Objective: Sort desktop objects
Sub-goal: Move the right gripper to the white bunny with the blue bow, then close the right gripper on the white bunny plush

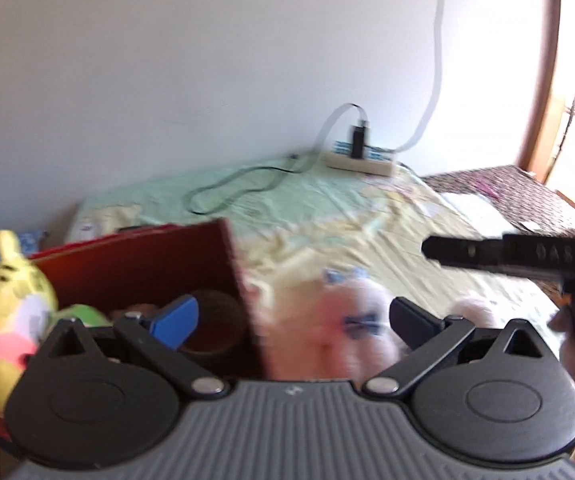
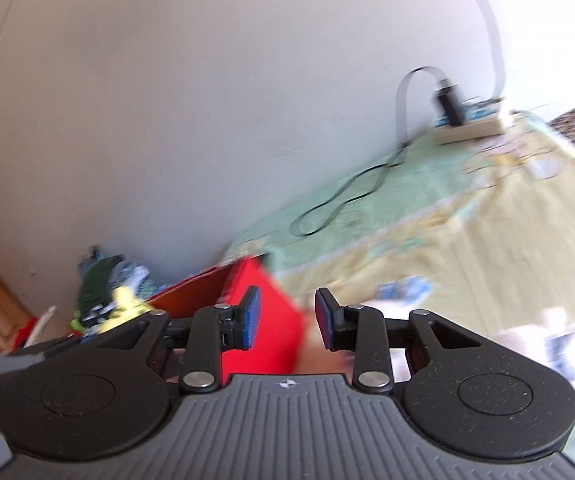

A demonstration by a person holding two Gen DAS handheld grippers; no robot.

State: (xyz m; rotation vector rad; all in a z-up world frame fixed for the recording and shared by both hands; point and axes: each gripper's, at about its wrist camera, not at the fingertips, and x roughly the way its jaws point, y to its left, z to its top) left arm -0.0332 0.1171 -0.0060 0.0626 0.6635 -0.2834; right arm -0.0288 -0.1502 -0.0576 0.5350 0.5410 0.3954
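A: What does the left gripper [image 1: 293, 316] look like?

B: Ribbed grey body, two round black discs, black link arms with silver rivets. One finger pad [image 1: 177, 318] is blue.

A: And the right gripper [image 2: 287, 318]?

B: Same build: grey ribbed housing with a small round crosshair mark, dusty black discs, silver rivets, and blue-faced fingers [image 2: 251, 316] on black mounts.

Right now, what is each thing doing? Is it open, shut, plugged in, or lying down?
left gripper: fingers wide open, holding nothing.
right gripper: fingers apart, nothing between them.
red box: open on top, toys inside.
yellow plush toy: upright in the box.
pink and white plush toy: lying on the tablecloth, blurred.
black adapter: plugged into the power strip.
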